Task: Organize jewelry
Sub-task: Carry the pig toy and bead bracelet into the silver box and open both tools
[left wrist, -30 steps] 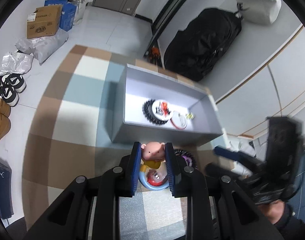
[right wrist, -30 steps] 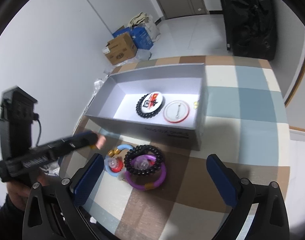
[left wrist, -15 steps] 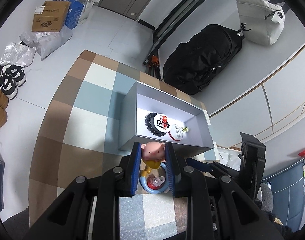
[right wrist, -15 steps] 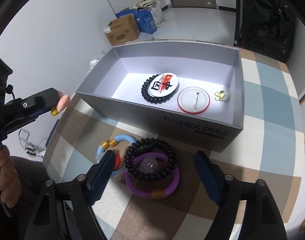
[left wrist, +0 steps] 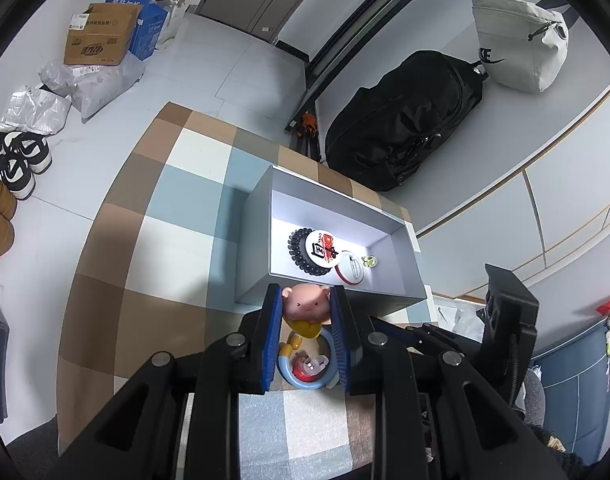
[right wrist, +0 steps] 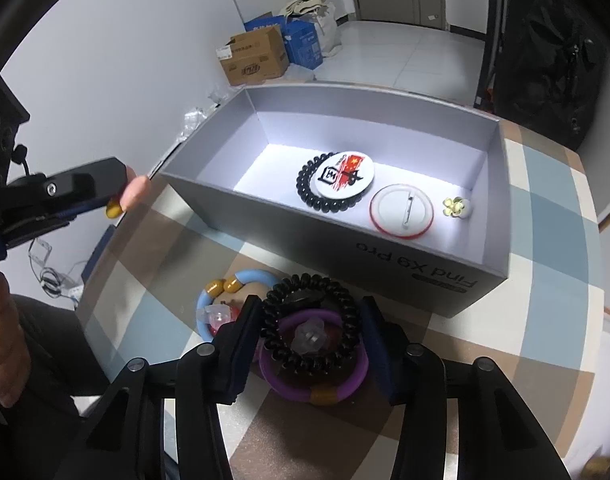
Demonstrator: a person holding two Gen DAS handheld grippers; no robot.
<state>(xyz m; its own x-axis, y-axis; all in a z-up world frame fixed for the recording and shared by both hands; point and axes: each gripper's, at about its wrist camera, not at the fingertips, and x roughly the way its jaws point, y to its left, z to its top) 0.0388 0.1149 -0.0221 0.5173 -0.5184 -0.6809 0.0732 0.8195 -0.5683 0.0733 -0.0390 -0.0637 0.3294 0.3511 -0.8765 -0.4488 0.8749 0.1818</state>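
Observation:
My left gripper [left wrist: 306, 300] is shut on a pink pig figure [left wrist: 306, 305] and holds it above the table, near the grey box [left wrist: 253, 240]. Below it lies a blue ring [left wrist: 301, 380] with a red piece inside. In the right wrist view my right gripper [right wrist: 311, 332] is low over the table, its jaws on either side of a black coil band [right wrist: 273, 336] that rests on a purple ring [right wrist: 301, 390]; I cannot tell whether they touch it. The grey box [right wrist: 417, 268] holds a black bead bracelet [right wrist: 305, 192], two round badges [right wrist: 403, 210] and a small flower piece [right wrist: 453, 206].
The checked table cloth [left wrist: 145, 248] covers a round table. On the floor behind are cardboard boxes [left wrist: 101, 34], shoes [left wrist: 21, 160] and a black bag [left wrist: 401, 128]. The left gripper and hand [right wrist: 65, 192] show at the left of the right wrist view.
My left gripper has lifted higher with the pig figure. My right gripper has moved down and forward around the black coil band and its jaws have narrowed.

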